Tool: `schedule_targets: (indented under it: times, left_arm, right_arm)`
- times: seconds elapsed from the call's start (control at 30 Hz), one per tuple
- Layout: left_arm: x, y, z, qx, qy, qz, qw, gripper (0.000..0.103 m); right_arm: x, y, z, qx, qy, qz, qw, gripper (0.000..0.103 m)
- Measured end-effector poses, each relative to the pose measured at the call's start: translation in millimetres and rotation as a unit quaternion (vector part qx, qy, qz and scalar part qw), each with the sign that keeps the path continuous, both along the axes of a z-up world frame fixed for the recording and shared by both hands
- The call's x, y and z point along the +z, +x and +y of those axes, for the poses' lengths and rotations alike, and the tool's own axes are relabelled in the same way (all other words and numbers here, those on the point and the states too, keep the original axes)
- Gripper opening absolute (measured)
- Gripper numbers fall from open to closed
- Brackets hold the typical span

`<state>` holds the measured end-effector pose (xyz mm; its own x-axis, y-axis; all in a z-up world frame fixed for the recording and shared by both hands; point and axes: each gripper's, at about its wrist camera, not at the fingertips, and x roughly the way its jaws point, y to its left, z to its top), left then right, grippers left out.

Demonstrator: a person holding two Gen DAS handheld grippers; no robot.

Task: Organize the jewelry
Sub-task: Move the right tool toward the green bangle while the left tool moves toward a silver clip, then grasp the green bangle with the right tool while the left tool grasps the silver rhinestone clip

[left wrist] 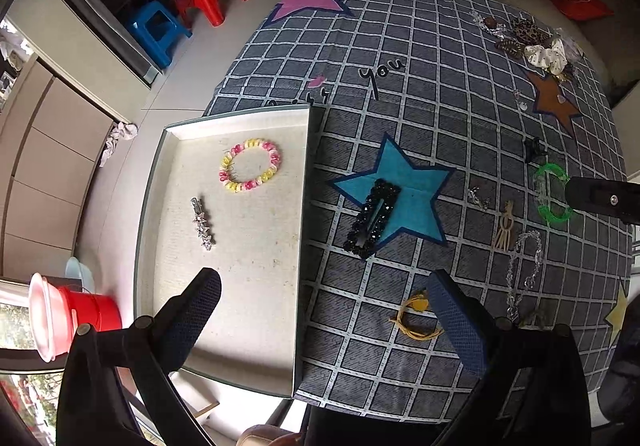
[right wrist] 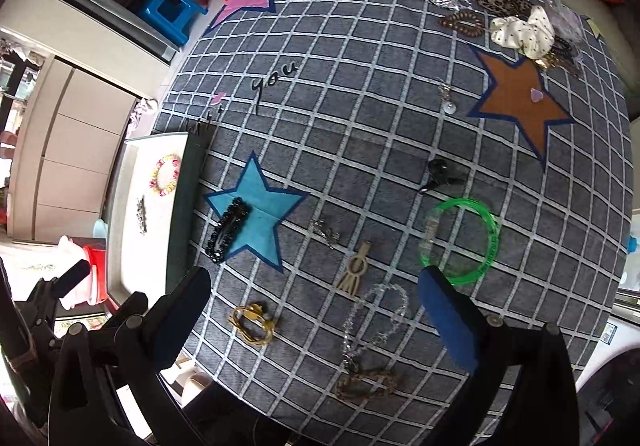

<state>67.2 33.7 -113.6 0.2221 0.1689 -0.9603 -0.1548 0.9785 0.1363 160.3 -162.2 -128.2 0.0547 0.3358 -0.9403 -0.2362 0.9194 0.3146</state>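
A white tray at the table's left holds a pink-and-yellow coil bracelet and a silver star clip. My left gripper is open and empty, above the tray's right edge. A black beaded clip lies on the blue star, a yellow cord tie near my right finger. My right gripper is open and empty over a clear bead chain, a beige clip, a yellow tie and a green bangle.
The checked cloth covers the table. Scrunchies and hair ties lie at the far right corner. A black claw clip and a braided brown tie lie nearby. Red and blue stools stand on the floor at left.
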Motion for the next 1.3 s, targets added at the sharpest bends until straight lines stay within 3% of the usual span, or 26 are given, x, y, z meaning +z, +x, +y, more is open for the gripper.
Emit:
schedule_targets:
  times: [0.53, 1.07, 1.17, 1.3]
  left_arm:
    - [-40.8, 18.1, -28.5, -0.004, -0.066, 0.04, 0.997, 0.103]
    - [-93.4, 82.8, -78.7, -0.032, -0.102, 0.054, 0.9928, 0.1]
    - [-105.3, 90.5, -84.1, -0.033, -0.104, 0.064, 0.992, 0.083]
    - [-116.1, 95.8, -85.5, -0.027, -0.1, 0.067, 0.9924, 0.083]
  right_arm:
    - [-44.4, -23.4, -103.5, -0.108, -0.042, 0.047, 0.992, 0.103]
    - [-79.9, 5.9, -115.2, -0.114, -0.085, 0.026, 0.99, 0.103]
    - [-85.7, 11.7, -113.4, -0.11, -0.09, 0.02, 0.99, 0.103]
    - [-92.2, 18.4, -110.2, -0.101, -0.099, 0.009, 0.99, 0.1]
